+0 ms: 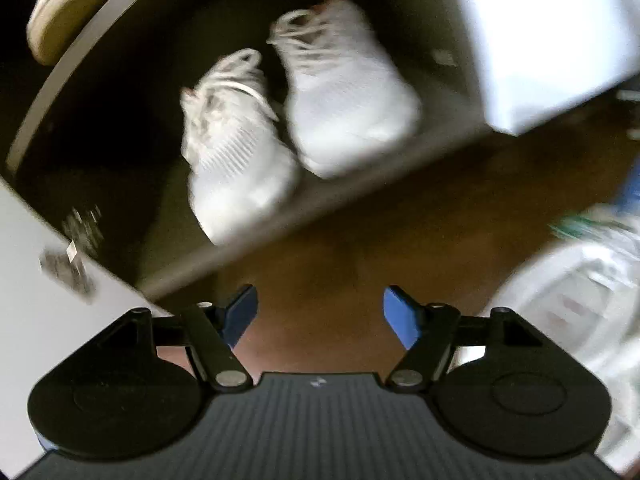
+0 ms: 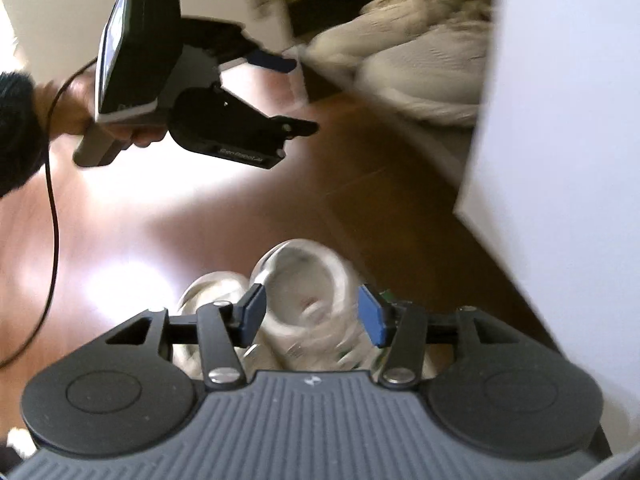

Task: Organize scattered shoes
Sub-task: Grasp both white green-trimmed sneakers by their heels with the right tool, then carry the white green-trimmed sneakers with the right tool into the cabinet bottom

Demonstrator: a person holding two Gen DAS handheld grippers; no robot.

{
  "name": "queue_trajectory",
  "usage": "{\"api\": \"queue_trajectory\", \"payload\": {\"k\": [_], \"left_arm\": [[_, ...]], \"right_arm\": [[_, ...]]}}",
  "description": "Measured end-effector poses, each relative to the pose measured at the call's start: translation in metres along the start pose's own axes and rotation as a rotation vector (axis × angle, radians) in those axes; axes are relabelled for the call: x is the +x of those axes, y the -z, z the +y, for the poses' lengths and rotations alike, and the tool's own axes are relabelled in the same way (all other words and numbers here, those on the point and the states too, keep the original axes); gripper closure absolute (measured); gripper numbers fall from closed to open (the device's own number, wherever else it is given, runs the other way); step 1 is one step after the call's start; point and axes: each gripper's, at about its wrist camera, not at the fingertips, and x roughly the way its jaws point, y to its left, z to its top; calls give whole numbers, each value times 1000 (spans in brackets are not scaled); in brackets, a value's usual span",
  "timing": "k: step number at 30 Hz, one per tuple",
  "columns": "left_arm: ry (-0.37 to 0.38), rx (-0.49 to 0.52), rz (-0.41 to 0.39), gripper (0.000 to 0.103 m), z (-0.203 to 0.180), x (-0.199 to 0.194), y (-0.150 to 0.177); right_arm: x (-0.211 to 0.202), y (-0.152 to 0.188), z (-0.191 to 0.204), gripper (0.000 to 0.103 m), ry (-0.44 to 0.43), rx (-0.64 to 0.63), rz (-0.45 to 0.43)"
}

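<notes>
Two white knit sneakers stand side by side in a dark cabinet compartment: one on the left [image 1: 236, 148] and one on the right [image 1: 344, 88]. They also show in the right wrist view [image 2: 416, 64]. My left gripper [image 1: 319, 316] is open and empty, over the brown floor in front of the cabinet; it shows held in a hand in the right wrist view [image 2: 292, 92]. My right gripper [image 2: 311, 314] is open, its jaws on either side of a white sneaker's opening [image 2: 308, 280] on the floor. A second white shoe [image 2: 208, 292] lies beside it.
A beige shoe [image 1: 76, 4] sits on the shelf above the compartment. White cabinet panels [image 1: 552, 32] [image 2: 568, 120] flank the opening. The floor is brown wood [image 1: 360, 232]. A cable [image 2: 52, 200] hangs from the left gripper. The white shoes also appear at right in the left wrist view [image 1: 580, 288].
</notes>
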Motion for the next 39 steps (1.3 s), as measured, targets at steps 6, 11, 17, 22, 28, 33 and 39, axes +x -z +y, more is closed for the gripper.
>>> {"api": "queue_trajectory", "payload": {"k": [6,11,17,22,28,33,39], "left_arm": [[270,-223,71,28,-46,-64,52],[274,-228,113,28,-70,-73,70],[227,-306,112,28,-65,-74,80],[169,-332,132,28,-56,-67,82],[137,-274,155,28,-67,-60,84],[139,-214,179,28,-86,-46,79],[95,-227,224,28,-95,-28,66]], "right_arm": [[56,-26,32,54,-41,-190,221],[94,-18,51,91,39,-275,355],[99,-37,30,93,77,36,309],[111,-64,-2,90,227,450,134],[67,-58,2,49,215,365,19],[17,1,21,39,271,43,74],[10,70,36,38,257,-124,197]]}}
